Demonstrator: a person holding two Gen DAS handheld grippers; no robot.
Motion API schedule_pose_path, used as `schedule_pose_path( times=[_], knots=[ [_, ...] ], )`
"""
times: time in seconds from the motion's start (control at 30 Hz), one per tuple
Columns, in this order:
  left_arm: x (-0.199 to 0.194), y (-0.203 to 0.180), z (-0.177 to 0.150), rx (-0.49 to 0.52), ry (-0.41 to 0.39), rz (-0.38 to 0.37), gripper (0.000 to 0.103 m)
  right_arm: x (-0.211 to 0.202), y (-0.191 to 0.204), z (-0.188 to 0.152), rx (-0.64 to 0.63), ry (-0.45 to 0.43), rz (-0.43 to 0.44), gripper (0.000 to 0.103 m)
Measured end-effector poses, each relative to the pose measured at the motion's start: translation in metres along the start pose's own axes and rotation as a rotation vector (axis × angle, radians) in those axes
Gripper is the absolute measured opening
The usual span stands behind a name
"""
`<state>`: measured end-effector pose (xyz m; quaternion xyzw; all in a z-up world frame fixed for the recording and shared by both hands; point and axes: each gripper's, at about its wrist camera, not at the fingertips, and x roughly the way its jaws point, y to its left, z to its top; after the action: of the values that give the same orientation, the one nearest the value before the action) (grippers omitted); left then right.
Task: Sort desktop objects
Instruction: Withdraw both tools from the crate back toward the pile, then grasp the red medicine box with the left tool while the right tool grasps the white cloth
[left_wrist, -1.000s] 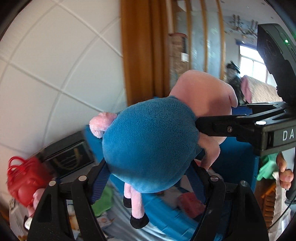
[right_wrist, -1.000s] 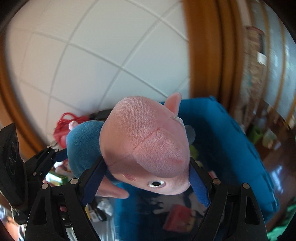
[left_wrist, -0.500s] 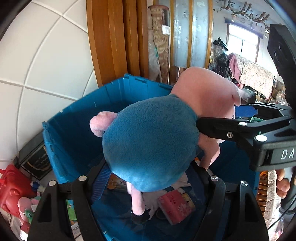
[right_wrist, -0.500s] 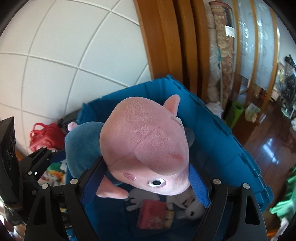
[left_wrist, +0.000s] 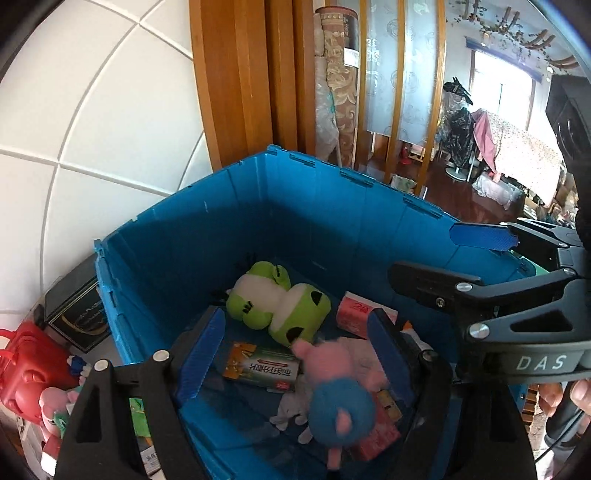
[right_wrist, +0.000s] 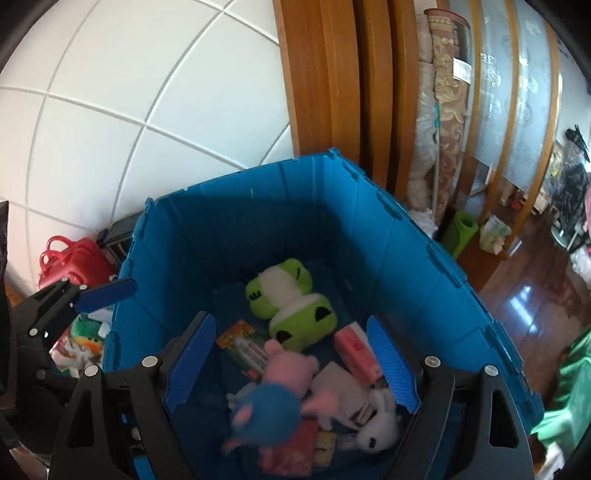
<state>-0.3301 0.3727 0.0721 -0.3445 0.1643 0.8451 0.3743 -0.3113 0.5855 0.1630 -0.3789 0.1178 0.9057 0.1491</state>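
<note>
Both grippers point steeply downward, side by side. The left gripper (left_wrist: 295, 354) has its blue-padded jaws spread wide and empty. The right gripper (right_wrist: 291, 363) is likewise spread, nothing between its pads.

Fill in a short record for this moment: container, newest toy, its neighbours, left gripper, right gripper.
container: blue crate
newest toy: pig plush, blurred, inside the crate, free of both grippers
neighbours: green frog plush, white plush, pink packet
left gripper: open, empty, above the crate
right gripper: open, empty, above the crate
</note>
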Motion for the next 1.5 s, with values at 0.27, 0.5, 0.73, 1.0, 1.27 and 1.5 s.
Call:
schedule_pose_path(
  times=[0.27, 0.5, 0.73, 1.0, 1.27, 1.5],
  knots=[
    [-0.024, 0.024, -0.013, -0.041, -0.058, 0.036, 0.080, -0.008, 0.028, 0.004, -0.031, -0.006, 0.014, 0.090],
    [-0.063, 0.051, -0.037, -0.107, -0.125, 0.100, 0.082, -0.027, 0.077, 0.000, -0.096, -0.024, 0.027, 0.103],
    [-0.101, 0.084, -0.067, -0.170, -0.183, 0.180, 0.084, -0.043, 0.136, -0.006, -0.195, -0.025, 0.012, 0.103],
    [-0.145, 0.139, -0.132, -0.295, -0.215, 0.316, 0.084, -0.049, 0.211, -0.024, -0.268, -0.035, 0.039, 0.103],
    [-0.189, 0.196, -0.260, -0.431, -0.175, 0.534, 0.084, -0.042, 0.290, -0.062, -0.292, -0.062, 0.190, 0.103],
    [-0.224, 0.254, -0.394, -0.566, -0.019, 0.758, 0.084, 0.015, 0.351, -0.120, -0.302, -0.013, 0.292, 0.103]
  ],
)
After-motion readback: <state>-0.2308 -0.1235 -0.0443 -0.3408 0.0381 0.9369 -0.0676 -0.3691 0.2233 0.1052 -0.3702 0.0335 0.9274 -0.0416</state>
